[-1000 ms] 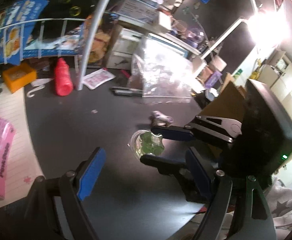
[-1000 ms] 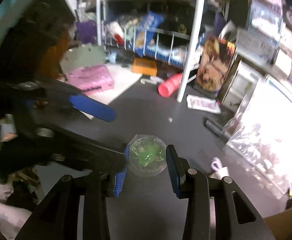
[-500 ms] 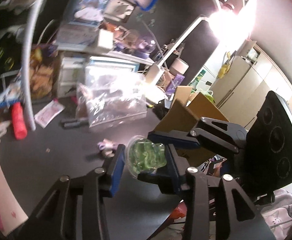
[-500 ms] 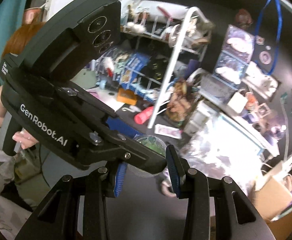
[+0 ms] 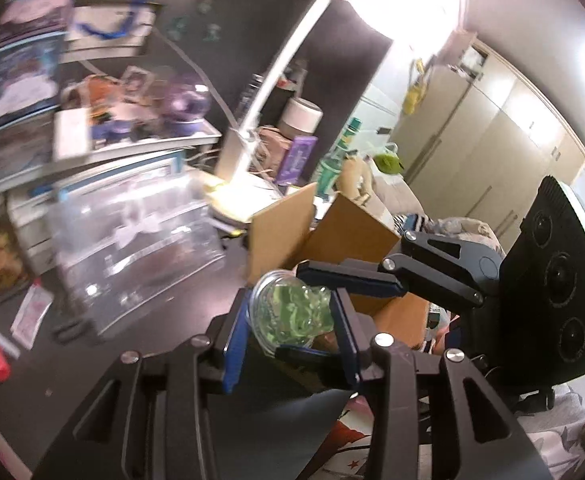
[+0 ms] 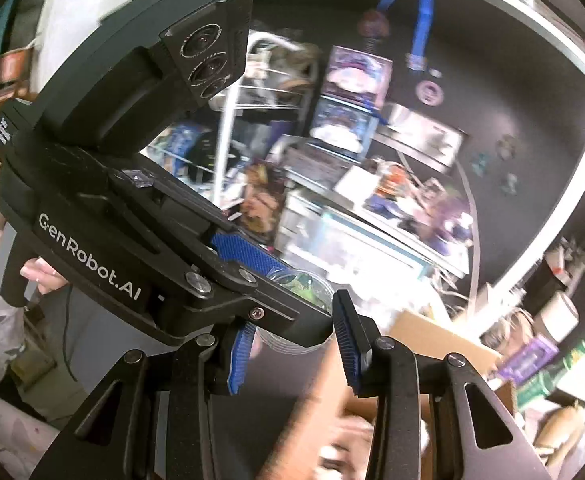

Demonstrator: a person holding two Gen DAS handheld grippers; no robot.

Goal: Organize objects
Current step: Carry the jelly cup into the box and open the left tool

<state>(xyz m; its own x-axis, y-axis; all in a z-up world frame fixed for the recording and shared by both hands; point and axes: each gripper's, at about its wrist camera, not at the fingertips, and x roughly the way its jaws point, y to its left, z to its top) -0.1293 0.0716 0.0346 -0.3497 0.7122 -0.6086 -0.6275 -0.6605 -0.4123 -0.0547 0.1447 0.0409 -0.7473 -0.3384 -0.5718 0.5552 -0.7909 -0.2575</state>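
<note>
A small round clear container of green pieces (image 5: 288,312) hangs in the air, tilted, in front of an open cardboard box (image 5: 356,232). My left gripper (image 5: 290,336) is shut on it, its blue pads pressing the sides. My right gripper (image 5: 292,312) comes in from the right and clamps the same container top and bottom. In the right wrist view the container (image 6: 306,282) is mostly hidden behind the left gripper (image 6: 308,296), which crosses between the fingers of my right gripper (image 6: 294,336). The cardboard box (image 6: 424,336) lies just beyond.
A clear plastic bag (image 5: 132,248) stands on the dark table (image 5: 132,332) at the left, below cluttered shelves (image 5: 104,140). A lit white desk lamp (image 5: 260,100) and a green bottle (image 5: 332,160) stand behind the box. A person's hand (image 6: 40,272) holds the left gripper's handle.
The left gripper's jaws closed on the container, which the right gripper was gripping on the table. Both grippers then lifted it together and carried it toward the cardboard box.
</note>
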